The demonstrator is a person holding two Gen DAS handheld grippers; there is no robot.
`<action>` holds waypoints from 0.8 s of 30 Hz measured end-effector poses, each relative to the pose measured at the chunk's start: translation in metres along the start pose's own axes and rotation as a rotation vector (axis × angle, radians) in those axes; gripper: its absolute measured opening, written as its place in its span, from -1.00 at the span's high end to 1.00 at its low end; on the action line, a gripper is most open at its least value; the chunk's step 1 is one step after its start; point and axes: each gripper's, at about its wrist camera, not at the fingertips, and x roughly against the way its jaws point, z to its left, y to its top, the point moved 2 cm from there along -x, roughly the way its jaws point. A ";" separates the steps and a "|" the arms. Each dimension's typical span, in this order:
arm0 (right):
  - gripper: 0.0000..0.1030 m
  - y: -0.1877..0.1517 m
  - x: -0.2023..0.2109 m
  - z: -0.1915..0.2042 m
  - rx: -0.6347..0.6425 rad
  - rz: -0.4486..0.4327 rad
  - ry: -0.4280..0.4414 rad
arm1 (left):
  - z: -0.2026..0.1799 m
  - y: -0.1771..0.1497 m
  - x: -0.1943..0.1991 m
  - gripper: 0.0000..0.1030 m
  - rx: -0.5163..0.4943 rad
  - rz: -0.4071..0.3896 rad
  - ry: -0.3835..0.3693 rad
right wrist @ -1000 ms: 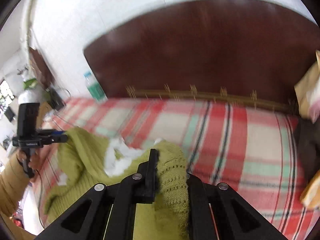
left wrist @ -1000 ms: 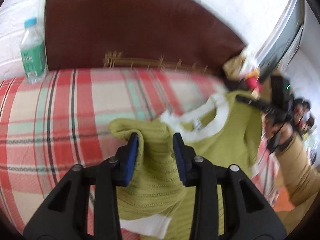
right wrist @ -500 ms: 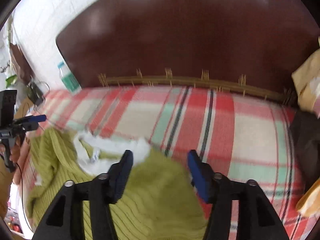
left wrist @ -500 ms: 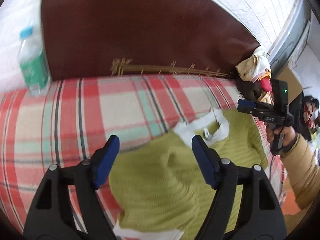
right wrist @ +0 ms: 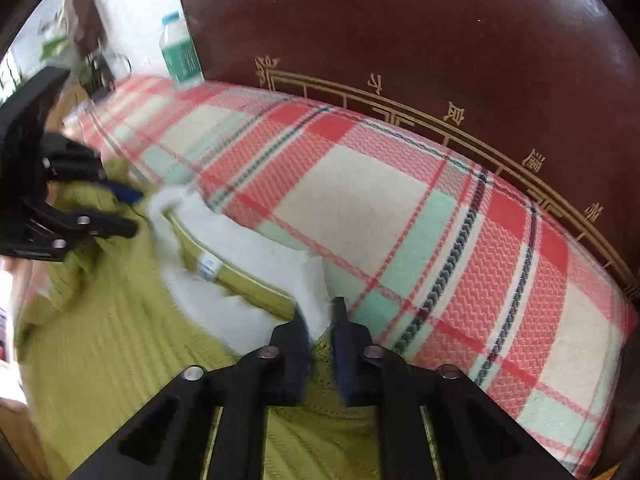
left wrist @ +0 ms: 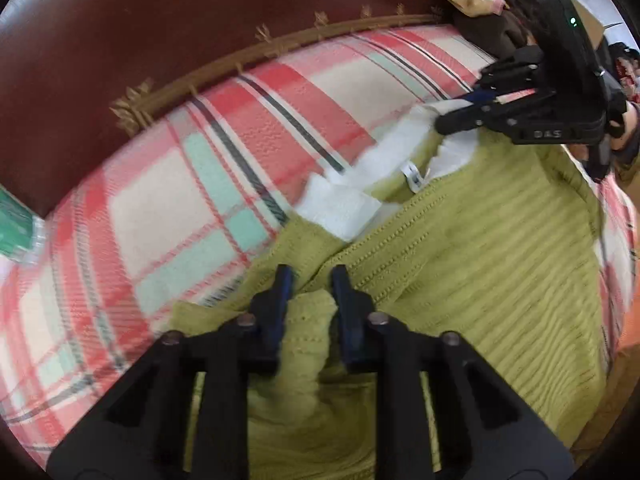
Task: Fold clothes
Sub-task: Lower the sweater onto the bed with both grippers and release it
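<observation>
An olive-green knit sweater (left wrist: pixel 480 264) with a white collar (left wrist: pixel 344 204) lies spread on the plaid bed cover (left wrist: pixel 168 216). My left gripper (left wrist: pixel 308 284) is shut on a fold of the sweater's shoulder fabric left of the collar. My right gripper (right wrist: pixel 318 312) is shut on the sweater's shoulder right at the white collar's (right wrist: pixel 256 272) edge. Each gripper shows in the other's view: the right one (left wrist: pixel 460 116) at the collar's far side, the left one (right wrist: pixel 128 212) at the sweater's (right wrist: pixel 104 340) left edge.
A dark brown headboard (right wrist: pixel 400 40) with gold trim runs behind the plaid cover (right wrist: pixel 360 200). A water bottle (right wrist: pixel 180 56) stands at the far left corner. Dark and tan clothes (left wrist: pixel 480 8) are piled at the right end of the bed.
Both grippers let go of the sweater, opened wide half a second ago, then dropped lower and shut on the shoulders beside the collar. The sweater now lies flatter.
</observation>
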 end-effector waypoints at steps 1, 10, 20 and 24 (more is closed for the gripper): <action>0.82 0.005 0.007 0.000 0.009 -0.043 -0.042 | 0.005 0.003 0.007 0.69 0.028 -0.034 0.029; 0.31 0.010 0.004 -0.008 -0.190 -0.097 -0.091 | 0.048 -0.018 0.012 0.45 0.274 -0.087 0.181; -0.52 -0.123 0.133 0.039 -0.319 -0.221 0.277 | 0.032 -0.154 0.103 -0.37 0.500 -0.178 -0.142; -0.54 -0.197 0.151 0.086 -0.358 -0.148 0.343 | 0.002 -0.210 0.123 -0.49 0.492 -0.145 -0.218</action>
